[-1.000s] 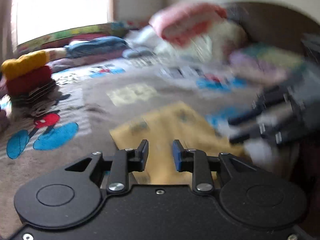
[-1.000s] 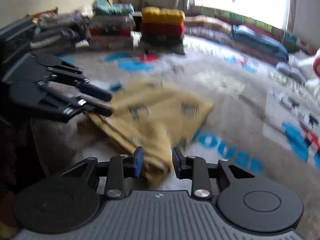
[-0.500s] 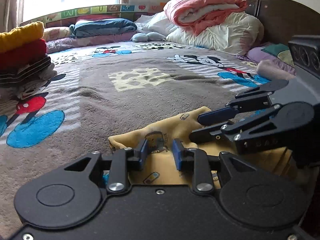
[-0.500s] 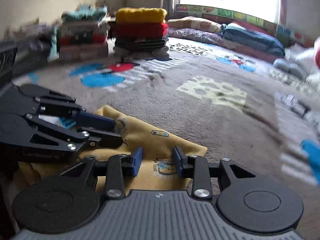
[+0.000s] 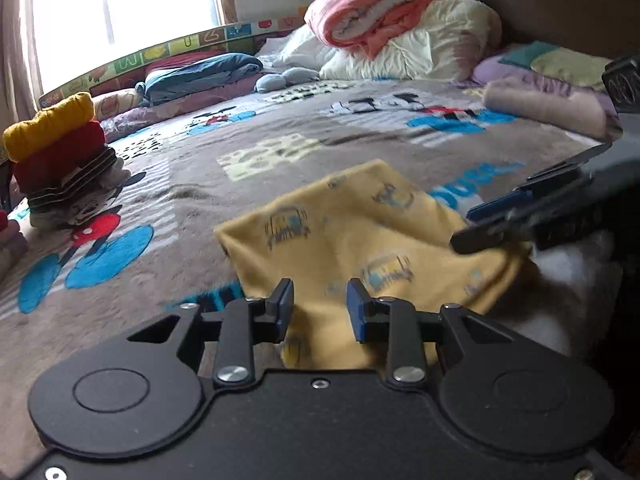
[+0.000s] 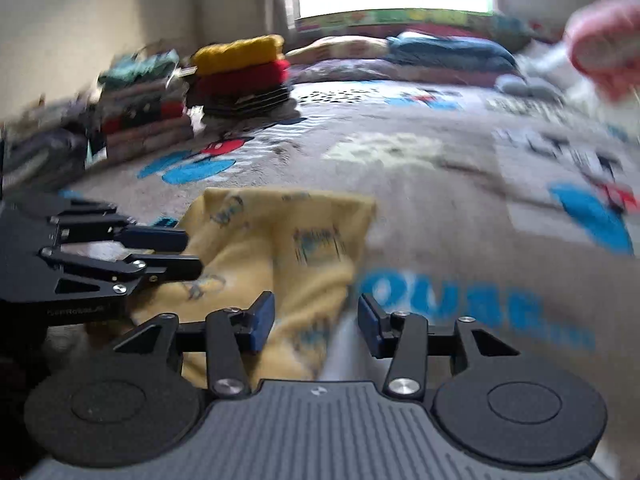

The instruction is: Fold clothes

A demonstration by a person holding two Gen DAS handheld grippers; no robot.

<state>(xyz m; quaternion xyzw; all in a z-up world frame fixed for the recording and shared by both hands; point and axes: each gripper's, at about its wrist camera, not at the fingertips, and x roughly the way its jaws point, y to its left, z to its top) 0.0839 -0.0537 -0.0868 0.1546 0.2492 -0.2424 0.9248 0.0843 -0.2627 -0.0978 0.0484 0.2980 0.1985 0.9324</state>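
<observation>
Your left gripper (image 5: 320,304) and right gripper (image 6: 316,318) both hover with fingers parted, gripping nothing, the yellow garment (image 5: 352,232) lying between and ahead of them.

Beyond the yellow garment (image 5: 360,232), the grey blanket (image 5: 248,128) is lying bare and wide. Folded clothes stacks (image 6: 240,76) are walling its far left edge, pillows (image 5: 408,48) are crowding the headboard end, and the two grippers are hanging close together.

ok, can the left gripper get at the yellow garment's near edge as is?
Probably yes. The left gripper is open with the yellow garment directly between and ahead of its fingers, nothing in between. The right gripper sits over the cloth's right side, clear of that edge.
</observation>
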